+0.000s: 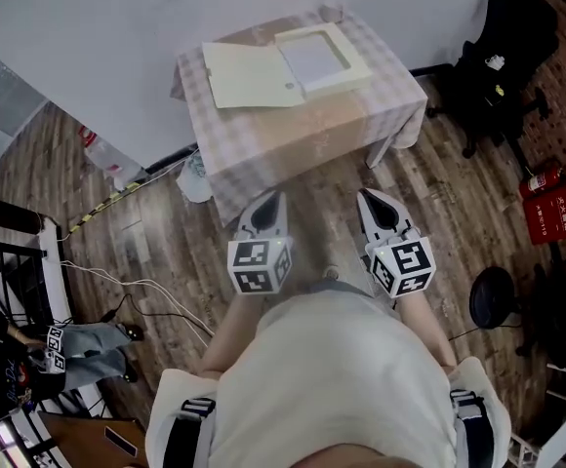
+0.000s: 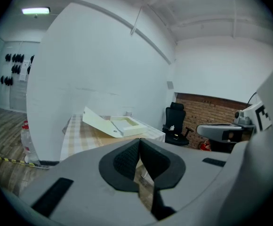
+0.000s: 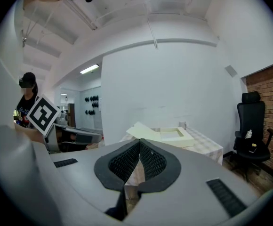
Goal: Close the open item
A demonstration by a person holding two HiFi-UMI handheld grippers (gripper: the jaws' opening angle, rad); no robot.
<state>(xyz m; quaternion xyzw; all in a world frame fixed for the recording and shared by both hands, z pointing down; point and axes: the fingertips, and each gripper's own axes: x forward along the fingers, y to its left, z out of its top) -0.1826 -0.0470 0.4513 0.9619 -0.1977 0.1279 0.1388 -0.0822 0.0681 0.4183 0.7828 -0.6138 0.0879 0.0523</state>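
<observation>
Black fingers together, empty: left gripper, right gripper

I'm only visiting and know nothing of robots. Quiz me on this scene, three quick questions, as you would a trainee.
1. True or false: the box on the table has its lid shut.
2. The left gripper and right gripper are: A) both shut, empty; B) both open; C) holding the box.
3. Fill in: right of the table in the head view stands a black office ___.
Key: 1 false, the lid lies open; 2 A; 3 chair.
</observation>
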